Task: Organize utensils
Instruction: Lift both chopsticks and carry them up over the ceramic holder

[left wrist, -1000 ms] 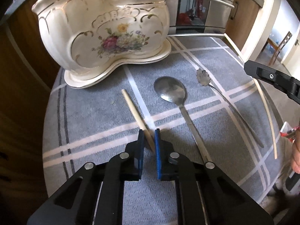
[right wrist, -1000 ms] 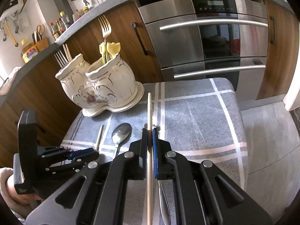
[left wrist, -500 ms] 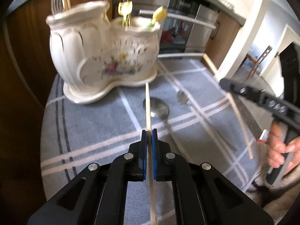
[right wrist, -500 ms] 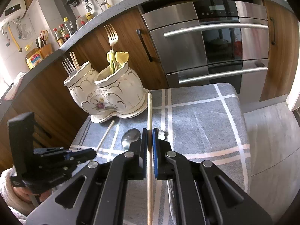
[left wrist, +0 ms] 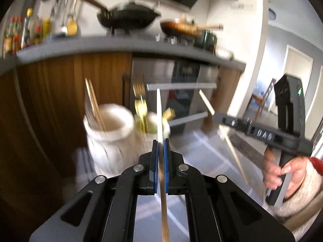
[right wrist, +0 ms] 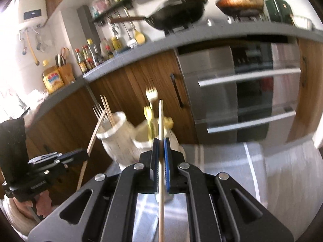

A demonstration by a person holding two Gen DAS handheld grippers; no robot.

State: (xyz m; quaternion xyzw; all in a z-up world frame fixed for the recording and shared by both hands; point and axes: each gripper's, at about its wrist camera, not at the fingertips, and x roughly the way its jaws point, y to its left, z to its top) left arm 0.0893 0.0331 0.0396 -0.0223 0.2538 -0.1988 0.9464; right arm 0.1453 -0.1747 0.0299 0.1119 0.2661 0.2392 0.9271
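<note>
On the left of the grey checked cloth (right wrist: pixel 232 161) stands the cream ceramic holder (left wrist: pixel 109 139), a two-pot piece: its left pot (right wrist: pixel 113 133) already carries chopsticks and pale skewer-like sticks, its right pot (right wrist: pixel 144 139) a fork and yellow-handled pieces, so part of the sorting looks done. Just in front of it the left gripper (left wrist: pixel 160 151) is clenched on one chopstick (left wrist: pixel 159 117), which runs up between the blue pads with its pale tip above the right pot's rim. Further right, the right gripper (right wrist: pixel 160 151) is likewise clamped on a second chopstick (right wrist: pixel 160 125), held clear of the cloth and aimed toward the holder; in the left view the same tool appears at the right edge with a hand (left wrist: pixel 282 171) around its grip. Both sticks are in the air, neither yet in a pot. By my reading the pair is mid-carry, and what remains is to drop each chopstick into the left pot with its fellows. Blur hides whether other utensils lie on the cloth.
</note>
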